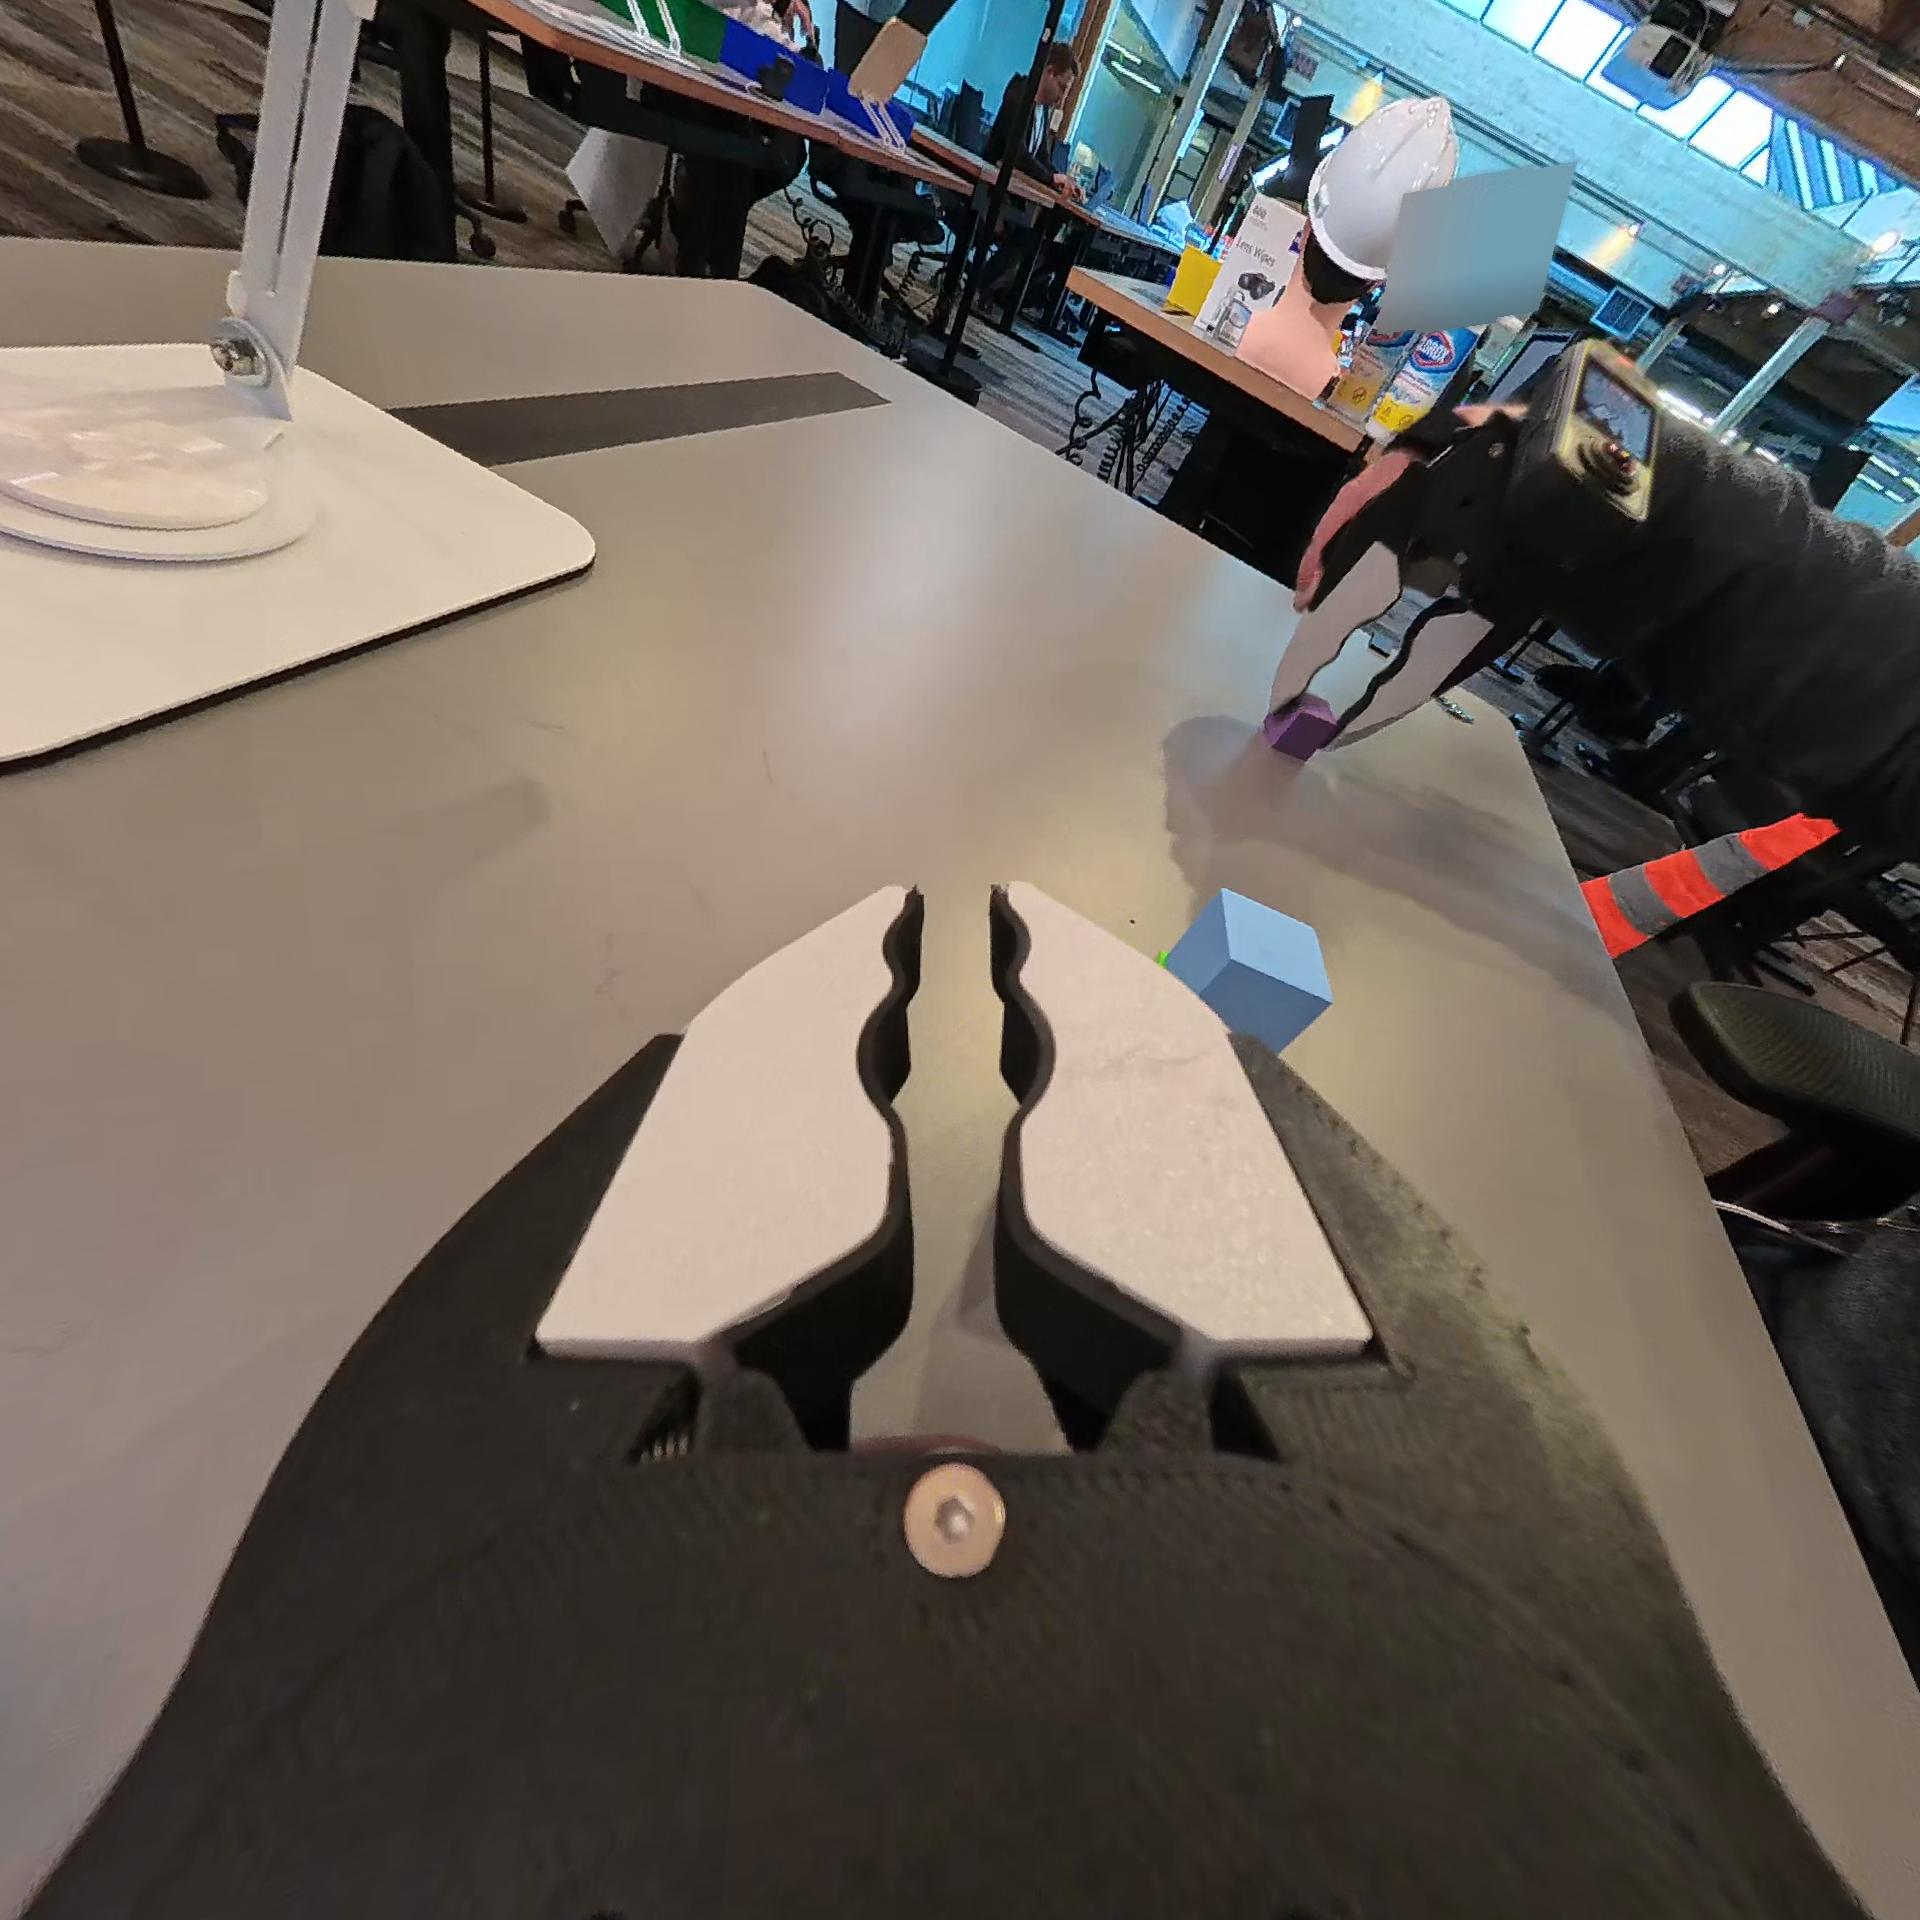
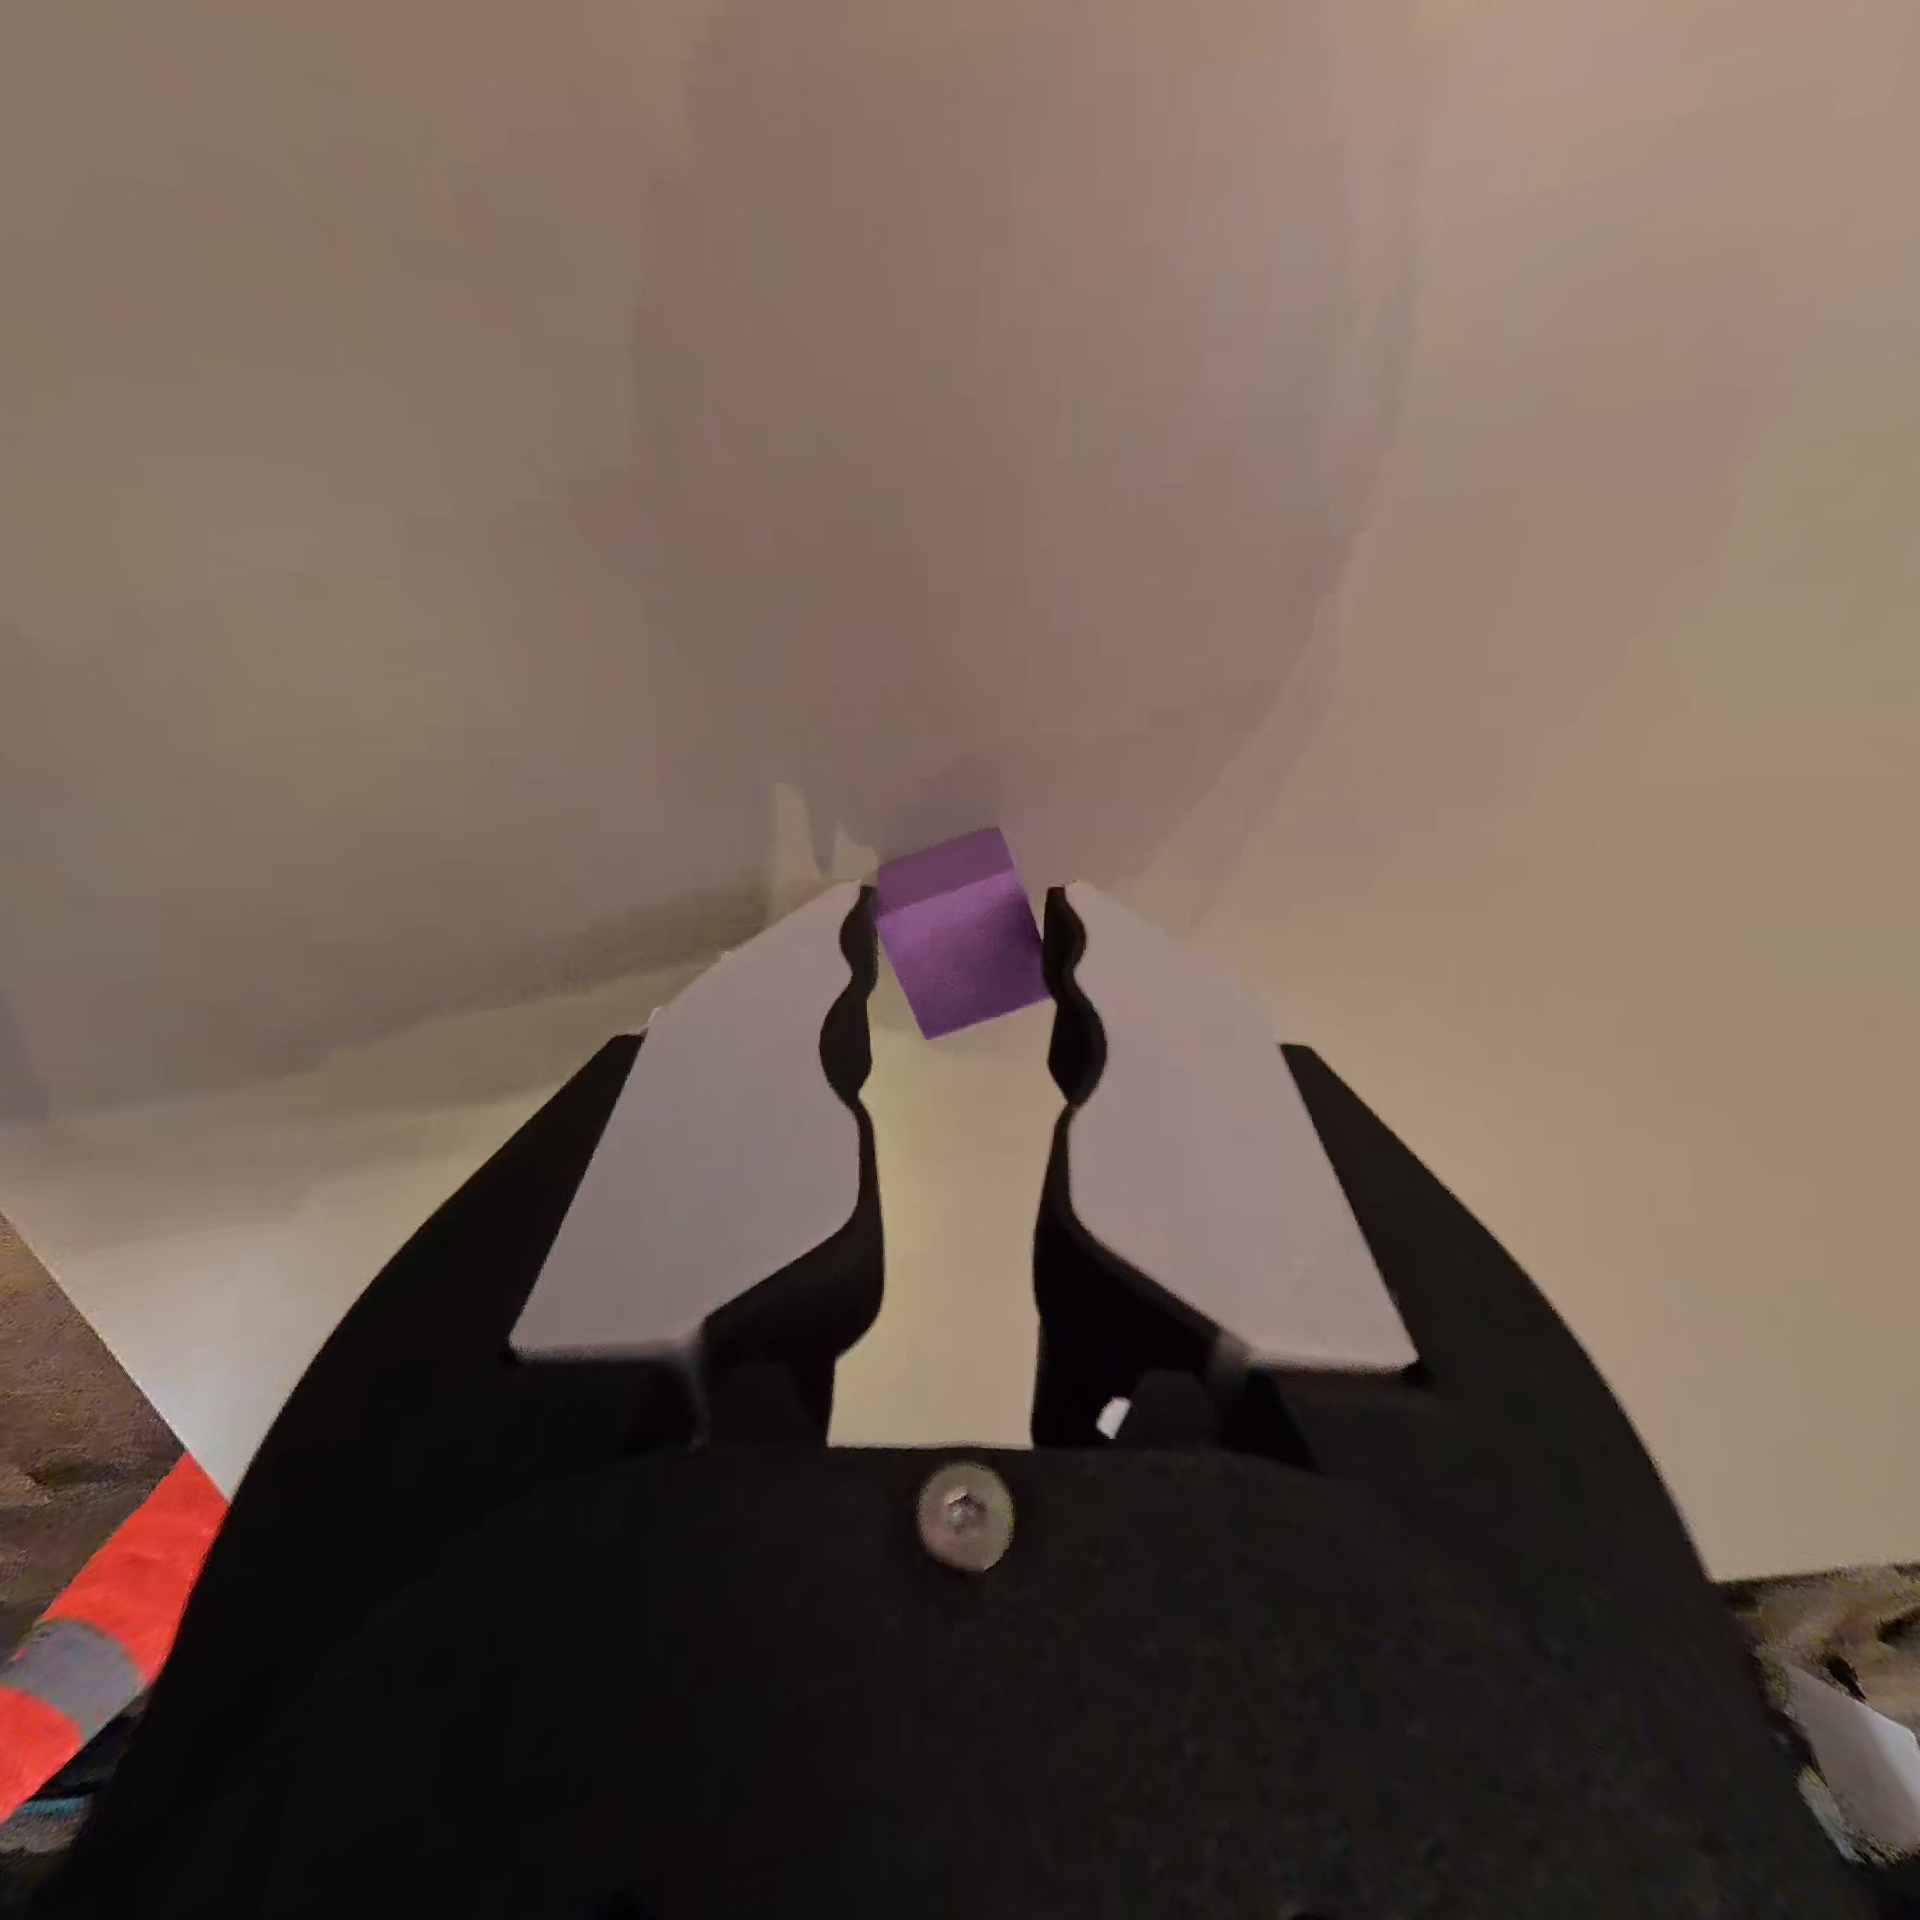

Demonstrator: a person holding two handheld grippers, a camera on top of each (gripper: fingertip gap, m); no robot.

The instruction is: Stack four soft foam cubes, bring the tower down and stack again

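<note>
A small purple foam cube [image 2: 961, 940] sits on the grey table [image 1: 727, 675], turned at an angle between my right gripper's [image 2: 958, 899] fingertips. Both pads touch its corners, so the gripper is shut on it. The left wrist view shows the same: the right gripper [image 1: 1317, 717] reaches down onto the purple cube [image 1: 1301, 725] at the table's far right. My left gripper [image 1: 956, 894] hovers low over the table with a narrow gap and nothing between its fingers. A larger light blue cube [image 1: 1252, 971] lies just right of its right finger, with a sliver of green [image 1: 1162, 958] behind it.
A white stand with a flat base [image 1: 312, 551] occupies the table's left. The table's right edge runs close to the cubes; beyond it are an orange-and-grey striped item [image 1: 1683, 878] and a black chair [image 1: 1808, 1060]. Desks and people are far behind. Across from one pair of fingers to the other is roughly 40 cm.
</note>
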